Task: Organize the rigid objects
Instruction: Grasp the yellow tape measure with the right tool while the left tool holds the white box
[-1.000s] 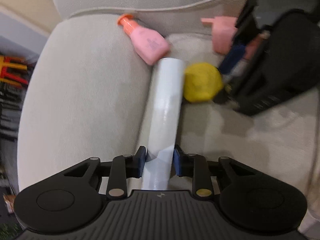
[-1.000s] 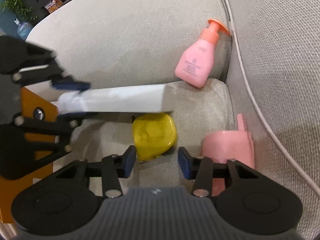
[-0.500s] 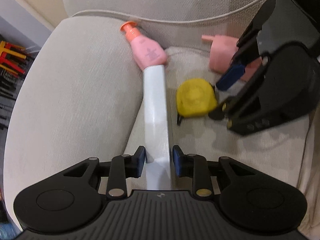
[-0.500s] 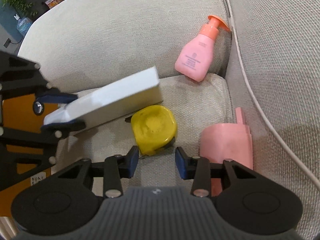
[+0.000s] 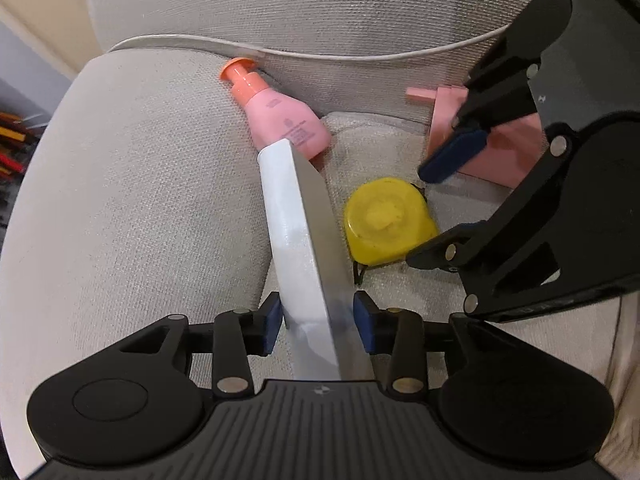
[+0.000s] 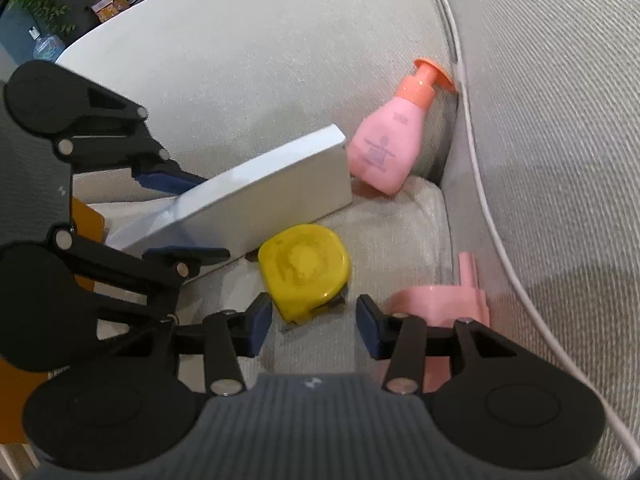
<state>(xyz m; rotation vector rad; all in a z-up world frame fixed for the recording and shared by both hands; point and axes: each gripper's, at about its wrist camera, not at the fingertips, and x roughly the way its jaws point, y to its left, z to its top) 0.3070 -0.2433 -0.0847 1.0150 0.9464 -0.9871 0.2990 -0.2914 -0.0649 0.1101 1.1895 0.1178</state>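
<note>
My left gripper [image 5: 318, 322] is shut on a long white box [image 5: 304, 236], which it holds tilted above the sofa seat; the box [image 6: 256, 196] and the left gripper [image 6: 176, 216] also show in the right wrist view. My right gripper [image 6: 310, 326] is open, just short of a yellow tape measure [image 6: 306, 266] that lies on the seat cushion; both show in the left wrist view too, gripper [image 5: 436, 208] and tape measure [image 5: 386, 220]. A pink pump bottle [image 6: 388, 144] leans in the corner by the armrest [image 5: 280, 120].
A pink plastic piece [image 6: 444, 300] lies on the seat by the backrest, right of the right gripper. The beige armrest [image 5: 132, 184] rises on the left, the backrest [image 6: 540, 128] behind. An orange object [image 6: 86, 216] sits behind the left gripper.
The left gripper has turned the white box from flat to on edge and lifted it. The right gripper has edged closer to the yellow tape measure, staying open.
</note>
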